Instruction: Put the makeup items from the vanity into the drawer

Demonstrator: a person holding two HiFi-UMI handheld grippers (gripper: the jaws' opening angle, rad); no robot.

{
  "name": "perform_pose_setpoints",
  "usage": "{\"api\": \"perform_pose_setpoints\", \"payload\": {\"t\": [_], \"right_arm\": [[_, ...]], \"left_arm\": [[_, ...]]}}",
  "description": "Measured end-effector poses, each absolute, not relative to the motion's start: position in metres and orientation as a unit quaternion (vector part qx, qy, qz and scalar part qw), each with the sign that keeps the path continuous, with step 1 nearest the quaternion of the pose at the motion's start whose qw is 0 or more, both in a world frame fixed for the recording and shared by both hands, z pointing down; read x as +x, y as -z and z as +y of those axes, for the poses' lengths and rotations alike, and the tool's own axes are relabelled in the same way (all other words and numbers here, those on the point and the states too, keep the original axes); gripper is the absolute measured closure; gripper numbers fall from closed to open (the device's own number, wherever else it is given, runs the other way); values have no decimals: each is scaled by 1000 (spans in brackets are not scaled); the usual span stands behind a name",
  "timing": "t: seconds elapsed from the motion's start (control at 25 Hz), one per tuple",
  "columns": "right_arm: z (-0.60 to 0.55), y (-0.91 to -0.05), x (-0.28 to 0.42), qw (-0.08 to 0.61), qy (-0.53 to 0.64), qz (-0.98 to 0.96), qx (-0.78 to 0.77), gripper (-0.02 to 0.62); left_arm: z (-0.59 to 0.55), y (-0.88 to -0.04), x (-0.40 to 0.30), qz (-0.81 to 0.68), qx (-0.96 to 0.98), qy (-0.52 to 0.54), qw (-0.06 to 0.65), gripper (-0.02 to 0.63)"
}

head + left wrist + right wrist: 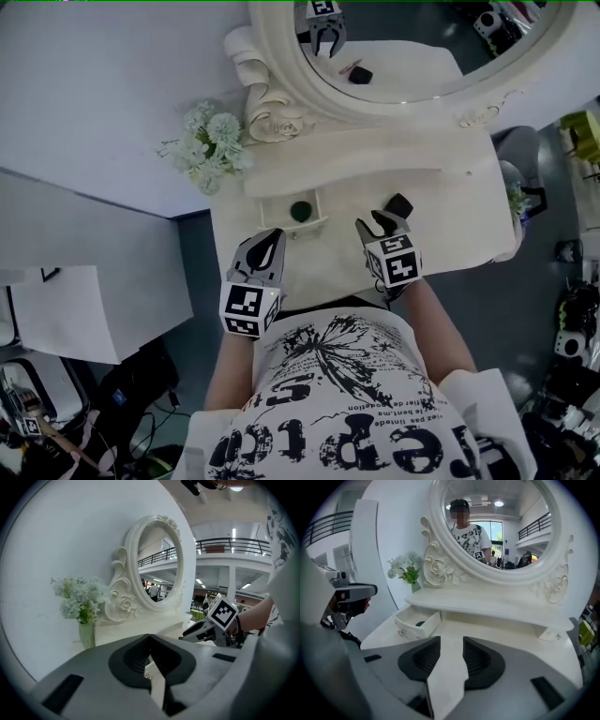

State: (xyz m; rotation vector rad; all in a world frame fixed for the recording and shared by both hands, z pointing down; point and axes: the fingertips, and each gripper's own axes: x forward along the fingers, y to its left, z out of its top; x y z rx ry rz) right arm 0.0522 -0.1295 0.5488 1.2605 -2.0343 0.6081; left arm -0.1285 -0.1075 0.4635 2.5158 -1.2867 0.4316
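The small white drawer (pixel 302 221) of the vanity (pixel 455 230) stands pulled out, and a dark green round item (pixel 300 210) lies in it. In the right gripper view the drawer (pixel 408 626) is ahead and to the left. A small black item (pixel 401 202) rests on the vanity top just right of my right gripper (pixel 373 223), whose jaws are apart with nothing between them (pixel 451 644). My left gripper (pixel 274 236) hovers at the vanity's front edge, just below the drawer, with its jaw tips touching (pixel 150 637) and nothing held.
An oval mirror (pixel 525 58) in an ornate white frame rises behind a raised shelf (pixel 375 155). A vase of pale flowers (pixel 208 145) stands at the vanity's left back corner. The mirror reflects the black item and a thin stick. A person's torso is close against the front edge.
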Motion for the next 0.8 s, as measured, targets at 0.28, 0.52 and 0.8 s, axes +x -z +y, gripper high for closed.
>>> {"api": "perform_pose_setpoints", "payload": {"t": [0.28, 0.52, 0.8], "right_arm": [[-89, -568, 132, 349, -271, -729, 523, 437], [-84, -605, 165, 386, -278, -724, 499, 437], [-87, -638, 184, 431, -263, -729, 462, 437]], "left_arm": [[-99, -465, -66, -391, 895, -161, 145, 586], [-94, -486, -36, -391, 890, -175, 159, 586], [-81, -513, -19, -412, 872, -186, 190, 586]]}}
